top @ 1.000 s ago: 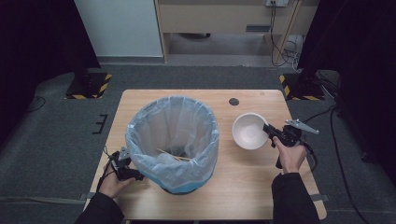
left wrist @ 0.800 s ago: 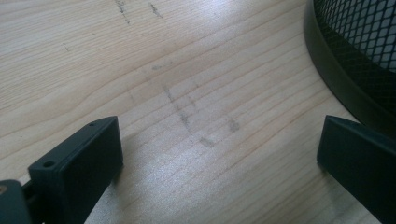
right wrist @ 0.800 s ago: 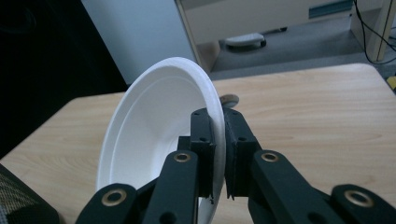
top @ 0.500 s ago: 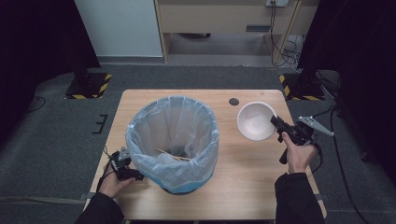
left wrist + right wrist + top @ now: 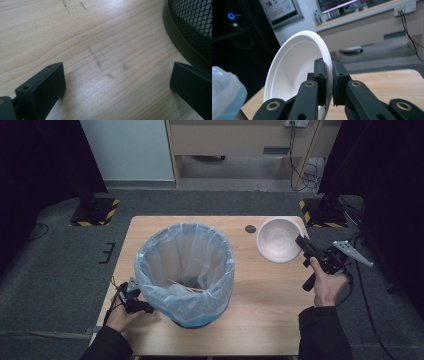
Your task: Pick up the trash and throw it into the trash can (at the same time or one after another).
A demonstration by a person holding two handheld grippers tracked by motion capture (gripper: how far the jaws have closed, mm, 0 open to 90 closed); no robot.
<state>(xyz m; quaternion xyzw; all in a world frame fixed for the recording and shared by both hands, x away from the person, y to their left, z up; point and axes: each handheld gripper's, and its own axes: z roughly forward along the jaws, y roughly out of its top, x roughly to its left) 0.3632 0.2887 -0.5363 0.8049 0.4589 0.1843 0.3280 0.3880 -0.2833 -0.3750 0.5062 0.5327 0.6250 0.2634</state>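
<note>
overhead forward-down view, two close tool views

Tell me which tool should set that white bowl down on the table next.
Right, most likely. The right tool is shut on the rim of the white paper bowl, held above the wooden table. The left tool is open and empty beside the black mesh bin at the table's opposite side.

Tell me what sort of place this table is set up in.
Probably an indoor lab or recording studio. A wooden table stands on grey carpet, hazard-striped stand bases flank it beside dark curtains, cables run to a wall socket, and a monitor sits on a counter behind.
</note>
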